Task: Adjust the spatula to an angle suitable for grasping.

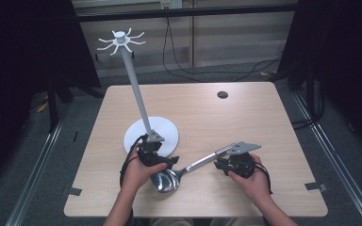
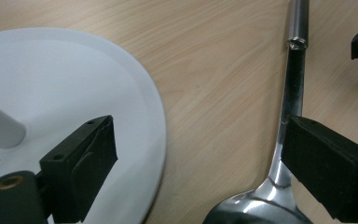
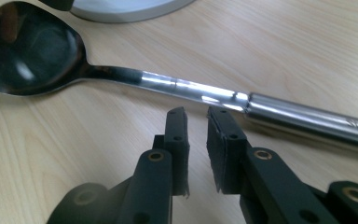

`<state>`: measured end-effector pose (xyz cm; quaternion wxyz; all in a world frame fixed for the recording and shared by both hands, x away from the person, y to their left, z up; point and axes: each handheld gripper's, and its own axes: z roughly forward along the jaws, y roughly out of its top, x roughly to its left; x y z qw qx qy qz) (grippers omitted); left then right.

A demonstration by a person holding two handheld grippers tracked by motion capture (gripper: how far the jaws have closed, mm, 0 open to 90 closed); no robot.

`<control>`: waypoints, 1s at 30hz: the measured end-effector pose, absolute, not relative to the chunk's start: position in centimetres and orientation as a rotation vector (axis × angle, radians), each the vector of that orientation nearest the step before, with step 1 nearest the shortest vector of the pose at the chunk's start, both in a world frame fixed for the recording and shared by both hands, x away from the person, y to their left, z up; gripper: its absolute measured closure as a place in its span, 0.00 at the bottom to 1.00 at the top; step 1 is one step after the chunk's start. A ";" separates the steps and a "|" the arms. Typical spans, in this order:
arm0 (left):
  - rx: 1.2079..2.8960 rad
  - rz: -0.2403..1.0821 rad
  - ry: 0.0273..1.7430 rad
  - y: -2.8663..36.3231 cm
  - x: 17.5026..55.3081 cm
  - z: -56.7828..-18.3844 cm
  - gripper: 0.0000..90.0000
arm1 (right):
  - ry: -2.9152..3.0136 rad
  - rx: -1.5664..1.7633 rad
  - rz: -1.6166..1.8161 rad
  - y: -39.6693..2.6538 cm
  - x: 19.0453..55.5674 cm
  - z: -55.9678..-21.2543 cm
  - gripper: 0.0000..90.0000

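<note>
**Steel ladle lying flat at the near edge, not yet gripped**

While the ladle (image 1: 169,179) lies on the table (image 1: 245,113) just right of the white stand base (image 1: 167,132), nothing is clamped. The left gripper (image 2: 200,154) is spread wide, one pad beside the neck. The right gripper (image 3: 196,123) is parted narrowly, short of the handle. Polished steel is judged stiff, weighty and slippery; the thicker tubular handle would be best seized.

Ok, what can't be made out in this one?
- Ladle: in the high view the left gripper covers part of the bowl; the left gripper view cuts it off at the bottom edge.
- Handle end: the right gripper and its grey plate hide it in the high view.
- Small dark disc on the table: too small to identify.
</note>
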<state>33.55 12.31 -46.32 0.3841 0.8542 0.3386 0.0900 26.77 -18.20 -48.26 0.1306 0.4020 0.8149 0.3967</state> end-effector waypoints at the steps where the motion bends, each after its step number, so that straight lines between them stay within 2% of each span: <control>1: 2.191 0.231 0.852 12.1 33.6 -46.3 0.12 | 2.361 1.179 1.148 -18.4 26.7 -48.3 0.84; 2: 2.193 0.227 0.846 11.9 33.6 -46.4 0.12 | 2.349 1.195 1.154 -18.9 26.6 -48.4 0.79; 3: 2.201 0.226 0.836 11.6 33.7 -46.4 0.12 | 2.349 1.195 1.154 -18.9 26.6 -48.4 0.79; 4: 2.197 0.210 0.833 11.3 33.7 -46.4 0.12 | 2.337 1.215 1.144 -19.3 26.4 -48.4 0.74; 5: 2.212 0.214 0.824 11.1 33.7 -46.4 0.12 | 2.337 1.215 1.144 -19.3 26.4 -48.4 0.74; 7: 2.213 0.204 0.813 10.6 33.7 -46.5 0.13 | 2.323 1.243 1.144 -20.1 26.3 -48.4 0.66; 8: 2.229 0.200 0.803 10.4 33.7 -46.5 0.13 | 2.323 1.243 1.144 -20.1 26.3 -48.4 0.66; 10: 2.228 0.200 0.795 10.0 33.8 -46.6 0.16 | 2.313 1.262 1.140 -20.7 26.1 -48.3 0.59; 26: 2.323 0.124 0.734 8.1 33.6 -46.8 0.24 | 2.307 1.292 1.131 -22.0 26.1 -47.9 0.38; 30: 2.399 0.108 0.673 7.4 33.7 -46.9 0.26 | 2.311 1.304 1.117 -22.3 26.2 -47.9 0.31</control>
